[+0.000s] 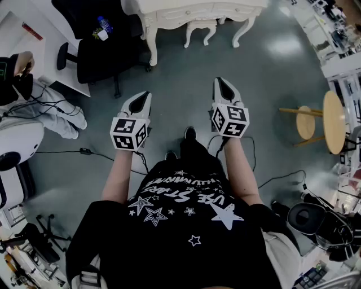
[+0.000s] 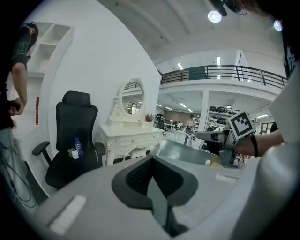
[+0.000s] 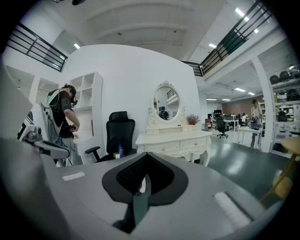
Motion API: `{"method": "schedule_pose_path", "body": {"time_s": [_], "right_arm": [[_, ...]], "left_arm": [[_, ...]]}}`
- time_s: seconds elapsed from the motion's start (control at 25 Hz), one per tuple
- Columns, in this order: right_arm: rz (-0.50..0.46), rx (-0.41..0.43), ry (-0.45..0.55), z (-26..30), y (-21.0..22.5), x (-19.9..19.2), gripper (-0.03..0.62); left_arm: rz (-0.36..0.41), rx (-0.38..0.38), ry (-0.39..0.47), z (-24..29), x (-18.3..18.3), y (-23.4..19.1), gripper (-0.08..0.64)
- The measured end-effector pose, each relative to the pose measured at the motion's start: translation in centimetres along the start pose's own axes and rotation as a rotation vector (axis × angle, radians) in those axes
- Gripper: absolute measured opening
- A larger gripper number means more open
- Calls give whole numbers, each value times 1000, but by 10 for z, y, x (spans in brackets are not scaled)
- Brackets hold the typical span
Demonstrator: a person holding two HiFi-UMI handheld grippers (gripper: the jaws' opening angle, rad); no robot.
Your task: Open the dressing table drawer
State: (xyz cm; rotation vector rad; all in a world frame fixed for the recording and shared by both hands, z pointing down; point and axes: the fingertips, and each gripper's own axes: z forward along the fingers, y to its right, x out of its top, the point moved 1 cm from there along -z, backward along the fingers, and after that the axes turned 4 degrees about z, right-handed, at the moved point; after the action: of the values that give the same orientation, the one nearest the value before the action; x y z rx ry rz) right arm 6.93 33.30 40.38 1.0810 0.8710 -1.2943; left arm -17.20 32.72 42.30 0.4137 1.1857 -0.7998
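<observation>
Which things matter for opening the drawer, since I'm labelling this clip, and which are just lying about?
For the job: dressing table, its drawer, left gripper, right gripper, both shut and empty.
Lying about: office chair, bottle on its seat, wooden stool.

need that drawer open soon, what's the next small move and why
Probably step toward the dressing table: it stands well ahead across the floor, so its drawer looks out of reach. The left gripper and right gripper both hover in mid-air, fingers together on nothing.
</observation>
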Motion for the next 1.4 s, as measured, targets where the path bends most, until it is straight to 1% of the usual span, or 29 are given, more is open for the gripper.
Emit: {"method": "schedule_pose_path", "body": {"time_s": [0.12,0.32,0.48,0.8,1.0,1.08,1.16,1.24,1.32,1.4], "right_arm": [[2,3,-6,-5,0,-2,28],[11,-5,17,-13,1,0,28],[21,-6,21,-19,2,-2,28],[63,-25,35,-29,15,-2,28],[86,-1,65,-28,11,-1,37],[95,19,42,-21,10,-4,171],[96,32,13,-12,10,-8,220],[104,46,-12,0,10,-13,289],[122,58,-33,15,12,-19,329],[136,68,-53,33,15,-23,351]], "left_arm": [[-5,12,-12,-2,-1,1,0],[8,3,13,-7,5,7,0],[2,15,17,-13,4,9,0],[3,18,21,-18,2,19,2],[0,17,14,-19,-2,19,2],[-5,24,3,-18,-6,17,0],[-16,38,-8,-16,-9,12,2],[-29,50,-20,-12,-13,6,2],[-32,57,-35,-4,-17,-1,0],[-36,71,-49,7,-18,-9,2]]}}
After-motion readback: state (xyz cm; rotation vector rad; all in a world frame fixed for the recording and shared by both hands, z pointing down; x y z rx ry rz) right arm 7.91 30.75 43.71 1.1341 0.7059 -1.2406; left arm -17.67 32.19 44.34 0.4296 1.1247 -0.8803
